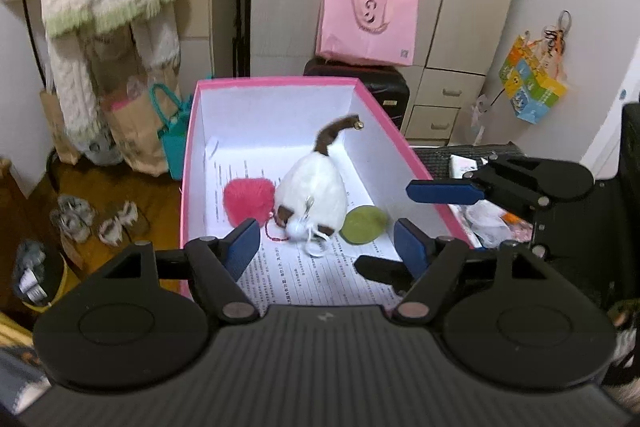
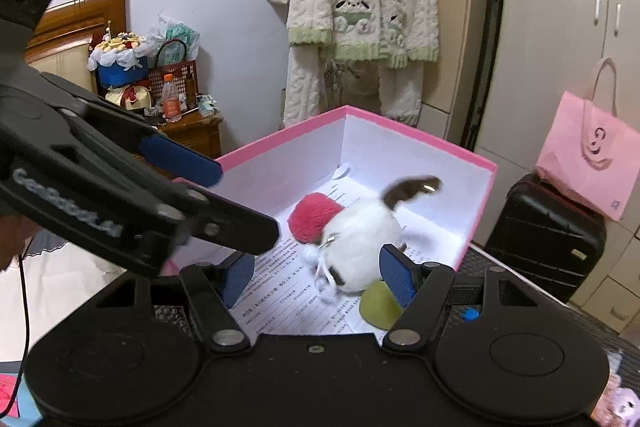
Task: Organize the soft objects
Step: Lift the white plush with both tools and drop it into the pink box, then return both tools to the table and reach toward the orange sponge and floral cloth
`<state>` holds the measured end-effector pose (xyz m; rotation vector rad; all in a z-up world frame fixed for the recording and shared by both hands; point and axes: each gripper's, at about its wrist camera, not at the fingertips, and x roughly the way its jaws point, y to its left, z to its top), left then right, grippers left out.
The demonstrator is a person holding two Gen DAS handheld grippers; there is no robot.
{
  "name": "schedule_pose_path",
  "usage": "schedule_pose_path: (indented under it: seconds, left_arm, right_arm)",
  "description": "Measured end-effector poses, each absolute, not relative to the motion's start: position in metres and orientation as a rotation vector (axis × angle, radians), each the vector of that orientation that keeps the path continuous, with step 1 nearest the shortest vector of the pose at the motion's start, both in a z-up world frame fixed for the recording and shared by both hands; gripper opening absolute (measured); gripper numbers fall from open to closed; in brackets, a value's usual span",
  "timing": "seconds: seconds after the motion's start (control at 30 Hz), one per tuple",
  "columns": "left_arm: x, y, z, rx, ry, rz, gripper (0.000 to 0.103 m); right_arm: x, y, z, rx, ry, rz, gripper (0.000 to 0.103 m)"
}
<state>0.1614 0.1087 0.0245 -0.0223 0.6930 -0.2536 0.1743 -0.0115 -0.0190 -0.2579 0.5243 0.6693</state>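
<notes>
In the pink-rimmed white cardboard box (image 1: 192,147), left to right, lie a fluffy red pompom (image 1: 248,201), a white plush cat (image 1: 314,193) and a green soft ball (image 1: 362,225). The left gripper (image 1: 326,243) and right gripper (image 2: 316,277) hover, jaws wide, empty. Best withdraw straight upward, clear of the box's near rim.

The pink box (image 1: 188,163) counts 1, and it holds 3 soft things: 1 white plush toy (image 1: 314,187) with 1 brown tail, 1 red pompom (image 1: 248,201) and 1 green pad (image 1: 362,225). 1 printed sheet (image 1: 320,275) lines its floor. 2 grippers are in view: the left gripper (image 1: 326,249) and the right gripper (image 2: 318,277). Behind stand 1 pink bag (image 1: 366,25), 1 black suitcase (image 2: 548,239) and 1 knitted cardigan (image 2: 360,15).
</notes>
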Motion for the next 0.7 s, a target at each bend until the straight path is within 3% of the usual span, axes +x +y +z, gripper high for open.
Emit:
schedule_pose_path:
  seconds: [0.7]
  left_arm:
    - [0.087,0.054,0.070,0.149,0.628,-0.420,0.079]
  right_arm:
    - [0.093,-0.097,0.033,-0.215,0.458,0.599,0.076]
